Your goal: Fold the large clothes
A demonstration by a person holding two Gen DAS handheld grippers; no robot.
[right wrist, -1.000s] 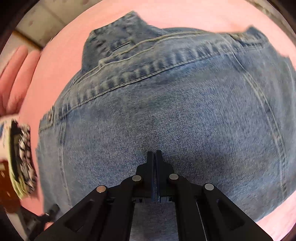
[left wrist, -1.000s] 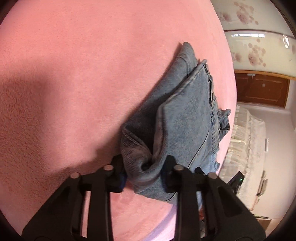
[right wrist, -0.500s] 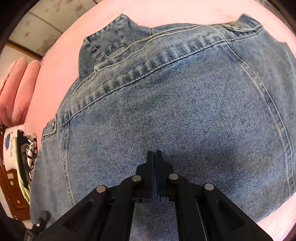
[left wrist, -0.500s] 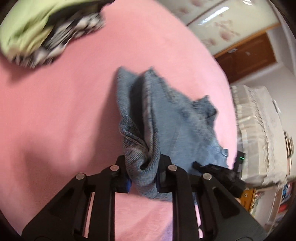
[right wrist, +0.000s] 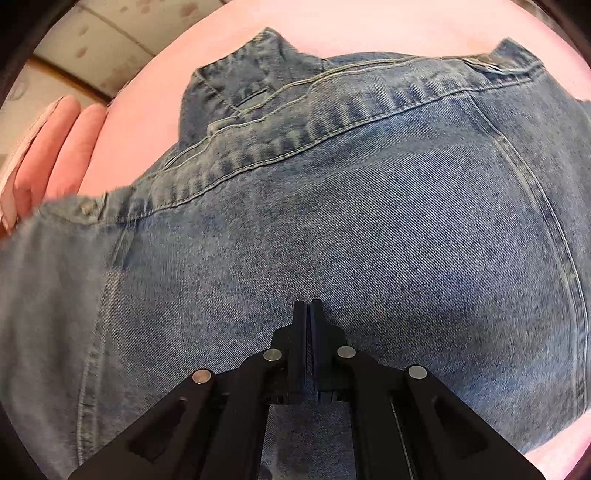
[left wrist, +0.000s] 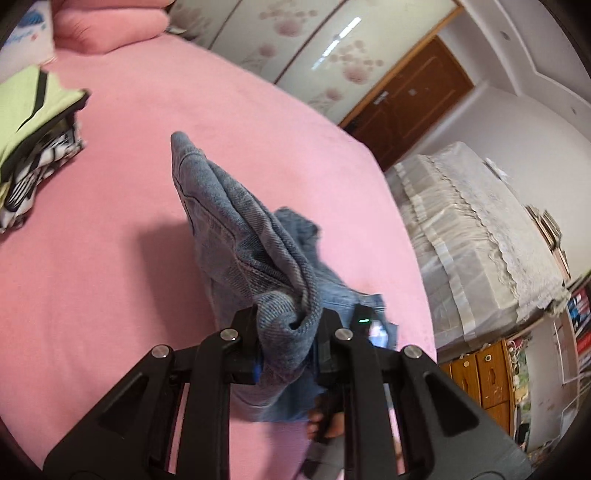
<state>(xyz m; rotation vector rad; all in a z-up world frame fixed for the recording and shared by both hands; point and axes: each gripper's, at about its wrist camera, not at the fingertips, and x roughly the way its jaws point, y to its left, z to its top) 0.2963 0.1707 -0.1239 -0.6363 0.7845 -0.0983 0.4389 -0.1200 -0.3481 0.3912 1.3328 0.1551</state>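
The denim jacket (left wrist: 236, 236) is of faded blue twill with stitched seams, a collar and metal snap buttons, and it lies on a bed (left wrist: 110, 258) covered in a soft, fuzzy pink blanket. The left claw (left wrist: 288, 332) pinches a thick bunched fold of the denim between its black pads; its jaws have just been closing a little on that wad, and the cloth fills the narrow gap. From that grip the jacket rises clear of the bed as a creased, pointed ridge, while its far part trails down onto the blanket. Beyond the jacket, toward the head of the bed, sits a stack of folded clothes (left wrist: 33, 122), lime green on top with black-and-white print beneath, and a pink pillow (left wrist: 110, 26) lies farther off. Beside the bed stands a piece of furniture under a lace-edged cover (left wrist: 476, 225).

In the right wrist view the jacket's broad back panel (right wrist: 332, 229) spreads flat, with its collar (right wrist: 255, 81) at the far edge. The right claw (right wrist: 307, 314) has its jaws pressed together with nothing between them, tips down on the denim. The jacket's near edge is hidden under the claw's frame, and its left side is blurred.
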